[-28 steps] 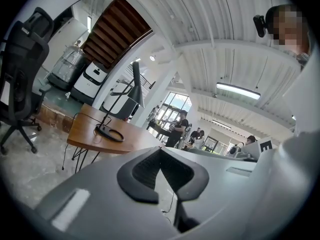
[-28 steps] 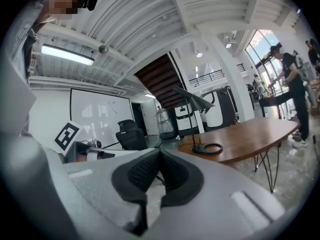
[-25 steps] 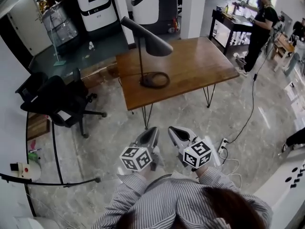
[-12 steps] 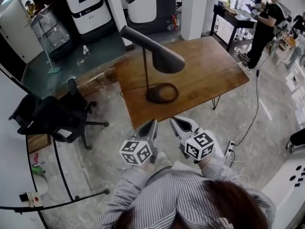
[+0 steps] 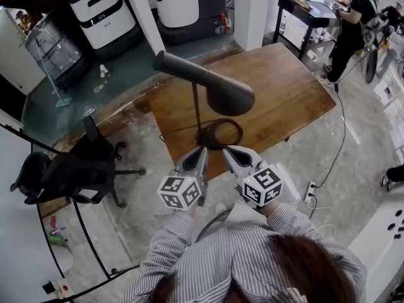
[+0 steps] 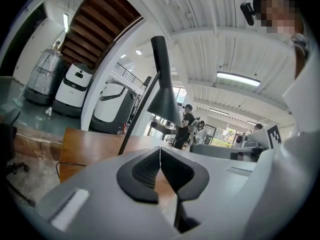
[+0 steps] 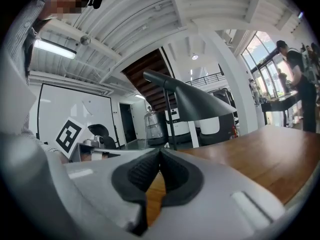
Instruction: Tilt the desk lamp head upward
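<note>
On the wooden table [image 5: 284, 100], close to its near edge, stands the desk lamp [image 5: 201, 106]. It is the only object I can see on the table.

1. Lamp head [image 5: 218, 90]: a dark cone above the table, narrow end toward the table's far left, wide mouth drooping toward the table's centre. I judge it a rigid metal shell with a smooth, somewhat slippery finish. It should pivot stiffly where it meets the stem.
2. Stem [image 5: 197, 111]: thin and upright, rising from the table to the head. I expect it to flex slightly under side load.
3. Base [image 5: 222, 133]: an open ring flat on the table. I judge it modest in weight, so a hard push on the head may rock the lamp.
4. Left gripper [image 5: 203, 151]: above the table's near edge, jaws together, nothing between them.
5. Right gripper [image 5: 228, 151]: beside it, also above the table's near edge, jaws together, empty.

Both grippers are short of the lamp and lower than the head, not touching it. Recommended hold: pinch the wide rim of the head, and steady the stem if the base lifts off the table.
</note>
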